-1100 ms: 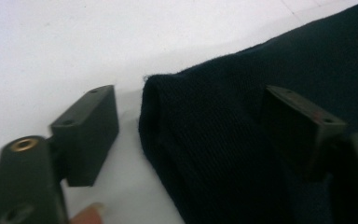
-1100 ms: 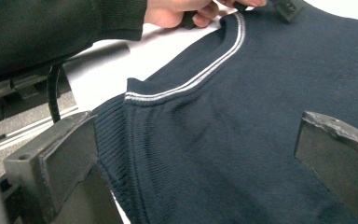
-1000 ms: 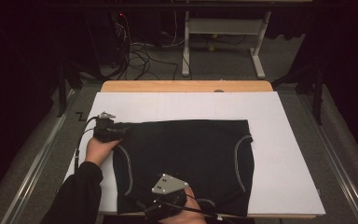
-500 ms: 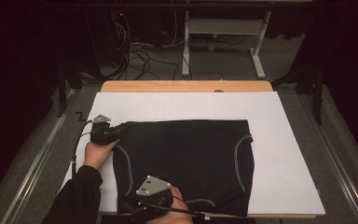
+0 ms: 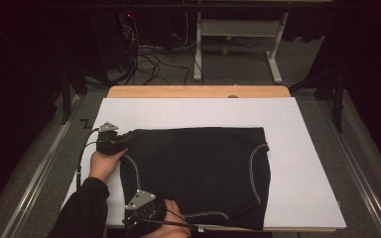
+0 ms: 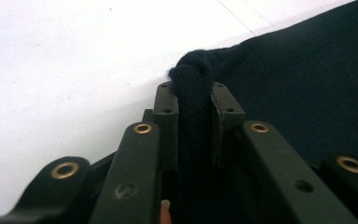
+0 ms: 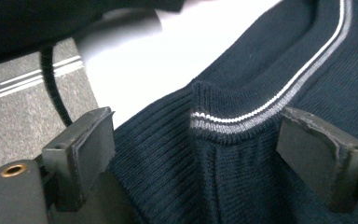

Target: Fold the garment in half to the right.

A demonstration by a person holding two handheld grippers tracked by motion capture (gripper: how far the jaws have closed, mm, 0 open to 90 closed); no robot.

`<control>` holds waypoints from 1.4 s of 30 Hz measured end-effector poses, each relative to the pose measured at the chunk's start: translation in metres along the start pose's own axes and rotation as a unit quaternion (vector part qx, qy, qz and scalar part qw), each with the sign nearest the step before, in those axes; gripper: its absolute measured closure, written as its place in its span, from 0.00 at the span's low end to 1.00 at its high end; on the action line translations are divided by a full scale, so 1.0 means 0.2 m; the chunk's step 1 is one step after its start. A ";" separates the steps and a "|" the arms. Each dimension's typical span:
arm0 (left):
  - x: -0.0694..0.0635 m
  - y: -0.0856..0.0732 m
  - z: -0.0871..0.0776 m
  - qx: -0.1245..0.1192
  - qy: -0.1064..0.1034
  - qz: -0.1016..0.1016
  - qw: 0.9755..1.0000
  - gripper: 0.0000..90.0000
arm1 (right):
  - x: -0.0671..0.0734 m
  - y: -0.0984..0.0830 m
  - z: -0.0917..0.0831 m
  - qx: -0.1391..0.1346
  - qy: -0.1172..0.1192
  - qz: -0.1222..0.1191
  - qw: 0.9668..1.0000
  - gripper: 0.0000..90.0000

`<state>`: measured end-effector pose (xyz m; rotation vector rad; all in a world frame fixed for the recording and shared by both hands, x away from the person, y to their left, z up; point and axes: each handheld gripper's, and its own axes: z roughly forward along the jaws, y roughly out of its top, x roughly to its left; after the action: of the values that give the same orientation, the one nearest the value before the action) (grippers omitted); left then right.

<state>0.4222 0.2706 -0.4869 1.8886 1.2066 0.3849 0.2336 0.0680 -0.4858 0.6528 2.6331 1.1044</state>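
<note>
On the white table [image 5: 307, 163], the dark sweater's [image 5: 198, 168] far-left corner has just been clamped by the left gripper [image 6: 195, 100], while the right gripper's [image 7: 193, 140] released fingers [image 7: 81, 149] are narrowed around the near-left striped hem, readying a lift.

The left claw [image 5: 121, 143] lies low at the left, its grey three-cornered plate up and its cable looping back toward the sleeve. The left hand [image 5: 103, 163] grips its body from behind, the dark-sleeved forearm coming in from the bottom left. Its jaws are clamped tight on a bunched fold of dark knit cloth [image 6: 193, 88], which fills the narrow gap between the pads. The right claw [image 5: 141, 210] sits at the near edge, plate tilted up and to the left, with the right hand [image 5: 171, 218] wrapped around it. Its jaws have just been closing yet stand wide, the pads [image 7: 81, 149] either side of the cloth without pressing it.
</note>
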 end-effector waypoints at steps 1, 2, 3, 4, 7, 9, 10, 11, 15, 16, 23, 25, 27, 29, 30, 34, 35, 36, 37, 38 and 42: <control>0.00 0.00 0.00 0.000 0.000 -0.001 1.000 0.80 | 0.00 0.00 0.01 0.007 0.003 0.002 1.000 0.15; 0.00 0.00 0.00 0.001 0.000 -0.002 1.000 0.80 | 0.00 0.00 0.01 0.009 0.001 -0.003 1.000 0.15; 0.00 0.00 0.00 0.002 0.000 -0.002 1.000 0.80 | 0.01 0.01 0.02 0.012 0.001 -0.004 1.000 0.15; 0.00 0.00 0.00 0.002 0.000 -0.002 1.000 0.80 | 0.01 0.01 0.02 0.015 0.003 -0.001 1.000 0.13; 0.00 0.00 0.00 0.003 0.002 -0.001 1.000 0.80 | 0.03 0.02 0.04 0.022 0.003 0.005 1.000 0.08; 0.00 0.00 0.00 0.003 0.002 0.000 1.000 0.80 | 0.04 0.03 0.06 0.024 -0.003 0.006 1.000 0.07; 0.00 0.00 0.00 0.003 0.002 0.000 1.000 0.80 | 0.05 0.03 0.06 0.025 -0.008 0.008 1.000 0.08; 0.00 0.00 0.00 0.002 0.002 0.000 1.000 0.80 | 0.05 0.04 0.07 0.023 -0.013 0.008 1.000 0.09; 0.00 0.00 0.00 0.001 -0.001 -0.006 1.000 0.80 | 0.07 0.04 0.07 0.026 -0.042 0.001 0.999 0.17; 0.01 0.00 0.00 0.001 -0.002 -0.009 1.000 0.80 | 0.07 0.04 0.07 0.027 -0.043 0.001 0.999 0.18; 0.00 0.00 0.00 0.003 0.006 -0.002 1.000 0.80 | 0.05 0.03 0.04 0.024 -0.055 0.004 0.998 0.39; -0.01 0.00 0.00 0.005 0.008 0.000 1.000 0.80 | 0.04 0.03 0.03 0.022 -0.059 0.006 0.998 0.46; -0.01 0.00 0.00 0.005 0.008 0.000 1.000 0.80 | 0.04 0.02 0.03 0.018 -0.066 0.006 0.998 0.54; -0.01 0.00 0.00 0.005 0.009 0.000 1.000 0.80 | 0.03 0.02 0.02 0.015 -0.069 0.006 0.997 0.58; -0.01 0.00 0.00 0.005 0.009 0.000 1.000 0.80 | 0.03 0.02 0.02 0.015 -0.071 0.007 0.997 0.60; -0.01 0.00 0.00 0.006 0.010 0.001 1.000 0.80 | 0.02 0.01 0.02 0.013 -0.079 0.012 0.997 0.68; -0.01 0.00 0.00 0.007 0.013 0.002 1.000 0.80 | 0.02 0.01 0.01 0.011 -0.080 0.016 0.997 0.71; -0.01 0.00 0.01 0.008 0.014 0.003 1.000 0.80 | 0.01 0.01 0.01 0.006 -0.078 0.025 0.997 0.73; -0.02 0.00 0.01 0.008 0.016 0.004 1.000 0.80 | 0.01 0.01 0.01 0.005 -0.077 0.032 0.997 0.75; -0.02 0.00 0.01 0.009 0.017 0.004 1.000 0.80 | 0.00 0.01 0.01 0.002 -0.076 0.035 0.996 0.77; -0.02 0.00 0.01 0.009 0.018 0.005 1.000 0.80 | -0.01 0.00 -0.01 -0.003 -0.070 0.044 0.997 0.79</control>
<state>0.4213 0.2669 -0.4871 1.9109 1.2284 0.4164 0.2347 0.0672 -0.4845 0.8213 2.5041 1.0490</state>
